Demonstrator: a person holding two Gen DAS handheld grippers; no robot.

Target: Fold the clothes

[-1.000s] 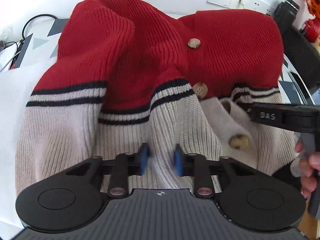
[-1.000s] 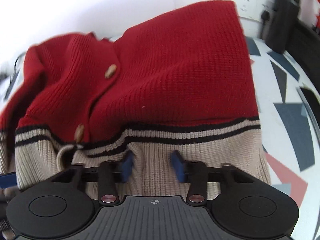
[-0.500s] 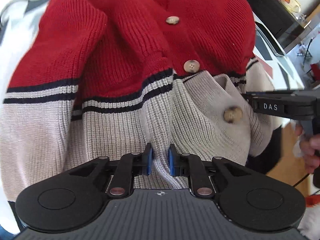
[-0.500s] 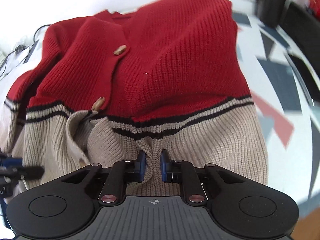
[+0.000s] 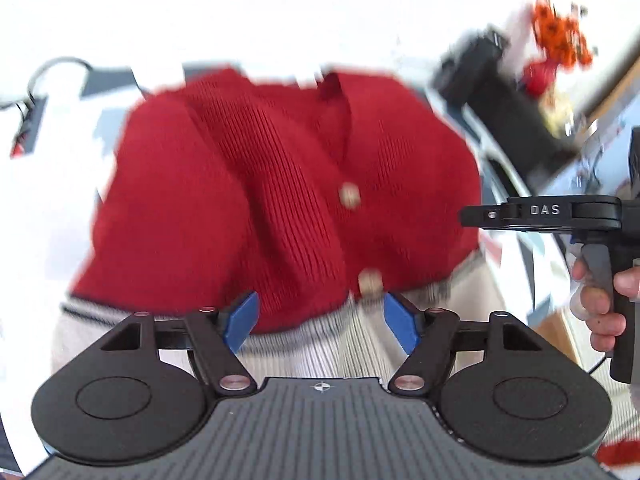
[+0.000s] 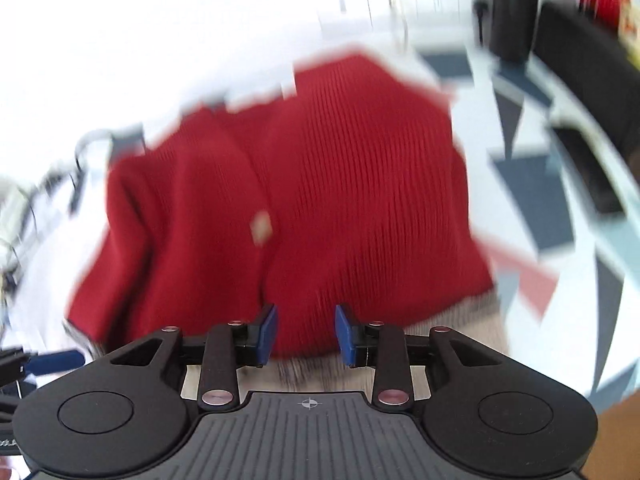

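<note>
One knitted cardigan [image 5: 280, 200] lies on the patterned table [image 6: 532, 168], its red upper part filling the middle of both views and its beige ribbed lower part, edged with dark stripes, nearest the cameras. Two pale buttons show down its front in the left wrist view, the upper button [image 5: 349, 196] on the red and the lower button [image 5: 370, 280] close to where red meets beige; both pictures are blurred, so finer detail is lost.

Just in front of the beige hem, the left gripper [image 5: 320, 320] has its blue pads spread wide apart with nothing between them but the cloth beyond. Over the same edge the right gripper [image 6: 306, 334] likewise has its blue pads parted and grips nothing. From the left wrist view its black body juts in at the right edge, held by the person's right hand [image 5: 600, 300].

Beyond the cardigan, a black box-shaped object [image 5: 504, 96] stands at the far right of the table, with something orange and red behind it
</note>
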